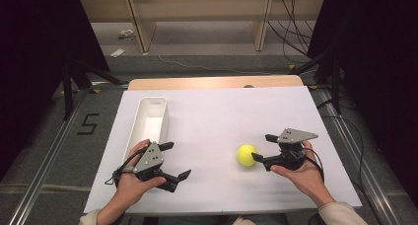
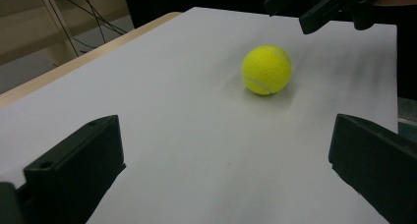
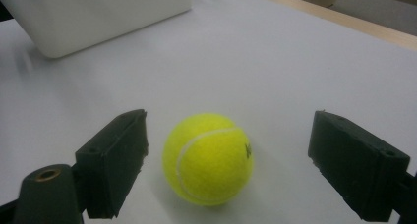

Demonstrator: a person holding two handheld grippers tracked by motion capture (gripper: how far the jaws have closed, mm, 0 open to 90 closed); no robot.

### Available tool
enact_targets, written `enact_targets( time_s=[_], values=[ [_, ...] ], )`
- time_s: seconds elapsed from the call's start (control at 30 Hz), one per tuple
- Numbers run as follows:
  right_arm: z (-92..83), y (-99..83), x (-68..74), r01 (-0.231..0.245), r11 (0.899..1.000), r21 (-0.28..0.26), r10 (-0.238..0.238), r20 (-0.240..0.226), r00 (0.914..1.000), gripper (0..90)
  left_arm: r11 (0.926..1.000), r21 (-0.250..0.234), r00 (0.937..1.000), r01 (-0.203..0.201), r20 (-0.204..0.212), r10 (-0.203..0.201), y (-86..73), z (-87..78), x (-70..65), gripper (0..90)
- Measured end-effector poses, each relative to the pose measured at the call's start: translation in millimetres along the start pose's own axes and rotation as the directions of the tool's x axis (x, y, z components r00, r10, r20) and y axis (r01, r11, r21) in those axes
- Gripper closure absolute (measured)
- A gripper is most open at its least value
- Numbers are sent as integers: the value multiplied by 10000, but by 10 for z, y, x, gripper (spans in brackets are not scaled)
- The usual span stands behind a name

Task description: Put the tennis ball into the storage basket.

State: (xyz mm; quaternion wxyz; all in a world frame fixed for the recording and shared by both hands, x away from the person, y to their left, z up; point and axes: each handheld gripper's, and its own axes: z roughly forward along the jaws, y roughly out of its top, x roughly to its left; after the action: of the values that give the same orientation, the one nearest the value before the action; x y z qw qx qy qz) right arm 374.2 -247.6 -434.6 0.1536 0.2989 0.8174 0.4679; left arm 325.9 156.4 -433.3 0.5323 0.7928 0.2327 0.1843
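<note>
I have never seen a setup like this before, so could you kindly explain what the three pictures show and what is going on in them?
No robot is involved: a person sits at a table and holds a hand tool with two black jaws in each hand. The high view looks down from above: the left gripper is at the left, the right gripper at the right. The other two pictures come from cameras riding on each gripper, looking out along its jaws. On the white table cover lie a yellow tennis ball and an empty white bin. Nothing is held. The right gripper's jaws stand open on either side of the ball, apparently about to close on it. The left gripper, also open, faces the ball from farther off.
</note>
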Motion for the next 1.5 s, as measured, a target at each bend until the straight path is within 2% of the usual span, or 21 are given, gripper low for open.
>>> enact_targets(
  time_s=[0.23,0.53,0.83,1.3,1.5],
  values=[
    [186,35,45,124,9992,389,-113,-282,9995,157,10000,-15,10000,-4,6,4,2,-4,0,0],
    [350,27,63,238,9953,934,-203,-374,9991,157,10000,-20,10000,-5,24,5,2,-4,-1,0],
    [504,5,60,66,9889,1486,0,-445,9990,157,10000,-10,10000,-22,-6,22,3,-7,-1,0],
    [640,-32,58,4,9764,2159,88,-417,9991,158,10000,-43,10000,4,32,-4,5,-9,-3,0],
    [654,-40,44,-44,9749,2225,130,-373,9992,158,10000,-35,10000,-6,20,6,5,-9,-3,0]
  ],
)
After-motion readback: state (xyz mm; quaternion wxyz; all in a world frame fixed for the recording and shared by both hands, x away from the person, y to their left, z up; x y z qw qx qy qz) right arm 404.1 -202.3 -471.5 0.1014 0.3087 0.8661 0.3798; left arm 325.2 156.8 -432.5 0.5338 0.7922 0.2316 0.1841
